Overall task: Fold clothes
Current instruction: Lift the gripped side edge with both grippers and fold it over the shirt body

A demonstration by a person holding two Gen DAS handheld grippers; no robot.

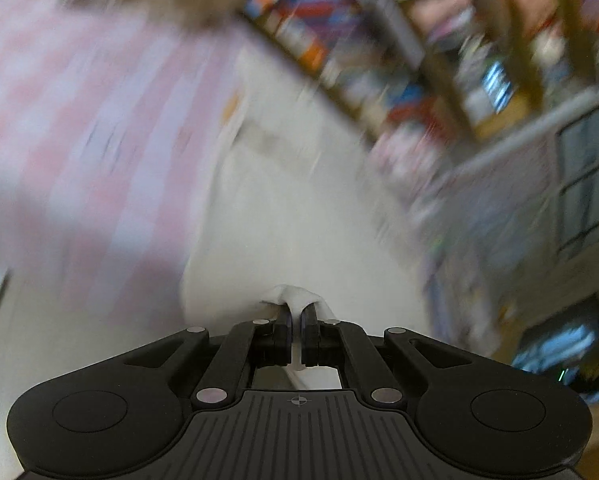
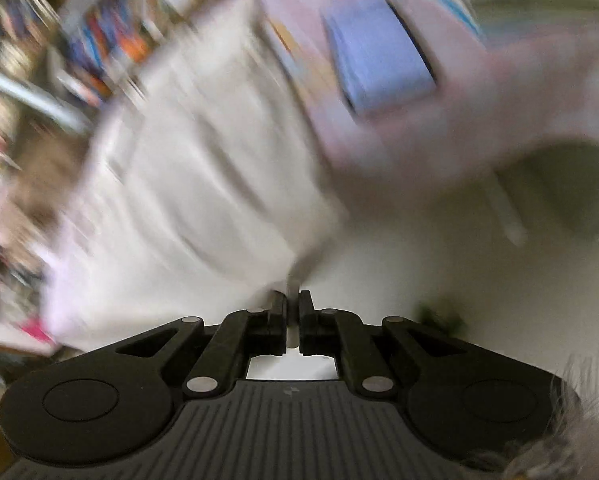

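The left gripper [image 1: 297, 312] has its two fingers drawn together on a small bunched fold of white cloth [image 1: 291, 216], which pokes up over and around the fingertips. From that pinch the cloth spreads away ahead of the tool as a wide pale sheet, heavily smeared by motion blur. To the left of the sheet lies a pink and white checked surface [image 1: 79, 128], and to the right, behind the cloth, runs a shelf of colourful books [image 1: 379, 64], also blurred.

The right gripper [image 2: 293, 300] likewise has its fingers pressed nearly together, with a thin edge of the same white cloth [image 2: 195, 184] caught between them. In this view the cloth rises from the fingertips and fans out up and to the left, its folds showing as soft streaks. Above and to the right of it a pinkish surface [image 2: 479, 120] carries a blue rectangular object [image 2: 379, 60]; what that object is cannot be told through the blur. Along the left edge a blurred bookshelf [image 2: 99, 48] shows, and at the lower right corner a bit of grey fuzzy material [image 2: 571, 420] sits beside the gripper body.
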